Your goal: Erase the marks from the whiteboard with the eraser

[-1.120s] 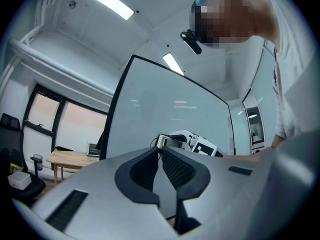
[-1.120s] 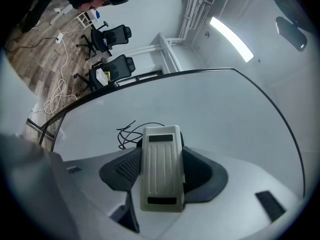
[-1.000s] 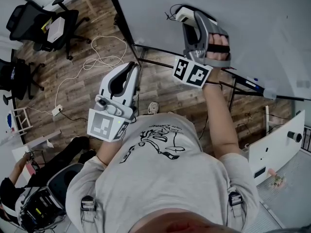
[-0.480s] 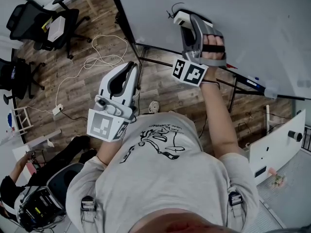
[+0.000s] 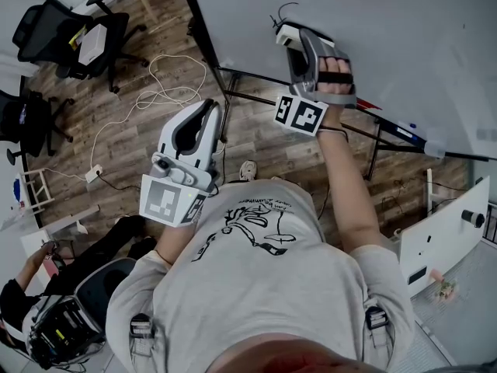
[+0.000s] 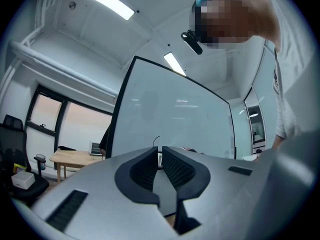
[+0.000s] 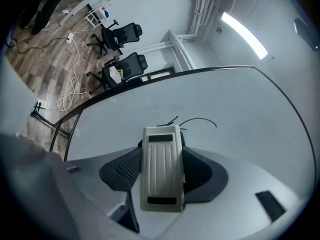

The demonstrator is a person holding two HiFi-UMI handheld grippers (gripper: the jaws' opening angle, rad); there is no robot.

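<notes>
The whiteboard [image 5: 404,29] fills the upper right of the head view. A few thin black marks [image 5: 281,12] sit near its lower left part. My right gripper [image 5: 293,36] is shut on a white ribbed eraser [image 5: 288,30], which is pressed to the board just below the marks. In the right gripper view the eraser [image 7: 161,166] lies between the jaws, with the curved marks [image 7: 192,120] just beyond its far end. My left gripper [image 5: 208,109] hangs low beside the person's body, away from the board. Its jaws are closed with nothing between them [image 6: 160,159].
The board's black stand legs [image 5: 233,84] cross the wooden floor below it. White cables [image 5: 155,92] trail over the floor. Office chairs [image 5: 85,33] stand at the upper left, a seated person [image 5: 46,286] is at the lower left, and a white desk [image 5: 443,239] at the right.
My right gripper has slid the eraser a little up and to the left along the board, closer to the marks. The left gripper has stayed in place.
</notes>
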